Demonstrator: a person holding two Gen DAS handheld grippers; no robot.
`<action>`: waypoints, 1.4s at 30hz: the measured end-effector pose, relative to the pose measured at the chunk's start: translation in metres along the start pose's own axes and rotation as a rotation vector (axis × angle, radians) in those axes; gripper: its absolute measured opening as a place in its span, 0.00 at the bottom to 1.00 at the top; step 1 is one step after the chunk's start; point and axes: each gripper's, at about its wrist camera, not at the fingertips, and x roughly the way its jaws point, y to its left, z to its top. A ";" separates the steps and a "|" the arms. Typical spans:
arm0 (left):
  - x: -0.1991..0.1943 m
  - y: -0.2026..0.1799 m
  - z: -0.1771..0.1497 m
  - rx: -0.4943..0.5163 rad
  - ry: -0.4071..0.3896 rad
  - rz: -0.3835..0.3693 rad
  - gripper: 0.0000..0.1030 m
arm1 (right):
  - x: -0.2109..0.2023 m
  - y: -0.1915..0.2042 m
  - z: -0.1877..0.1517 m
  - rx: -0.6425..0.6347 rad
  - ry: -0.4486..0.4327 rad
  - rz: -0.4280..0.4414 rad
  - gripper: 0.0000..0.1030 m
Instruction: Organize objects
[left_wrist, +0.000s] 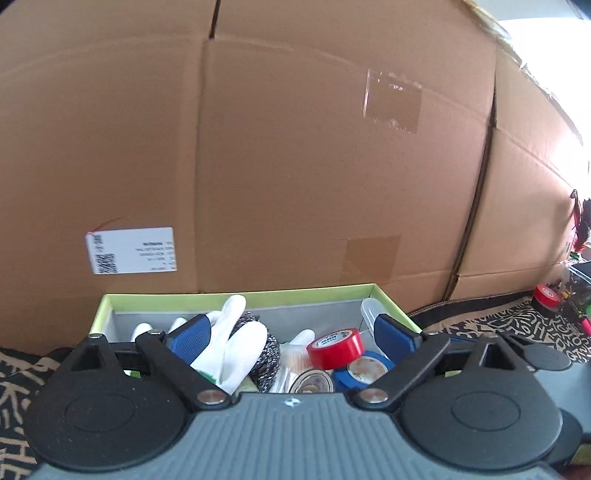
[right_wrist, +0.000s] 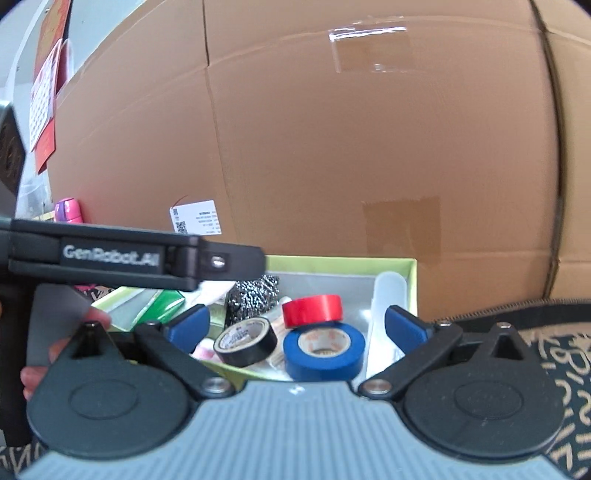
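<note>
Spreading wide, your left fingers (left_wrist: 291, 334) hold nothing; a white glove (left_wrist: 229, 332) lies against the left pad, though I cannot tell whether it touches. Your right fingers (right_wrist: 297, 325) gape just as wide and empty above the same green-rimmed box (right_wrist: 413, 280). Inside it the red tape roll (right_wrist: 313, 305) sits behind the blue tape roll (right_wrist: 324, 349), the black tape roll (right_wrist: 245, 341) to their left, a steel scourer (right_wrist: 253, 295) further back. Behind the box stands a large cardboard carton (right_wrist: 332, 147).
</note>
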 end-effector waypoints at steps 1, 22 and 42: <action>-0.007 -0.001 0.000 0.006 -0.009 0.006 0.95 | -0.005 0.001 0.000 0.006 -0.001 -0.003 1.00; -0.155 -0.050 -0.079 -0.009 0.050 0.268 0.99 | -0.173 0.064 -0.033 0.042 0.083 -0.197 1.00; -0.187 -0.042 -0.109 -0.034 0.081 0.330 0.99 | -0.180 0.086 -0.061 0.058 0.168 -0.258 1.00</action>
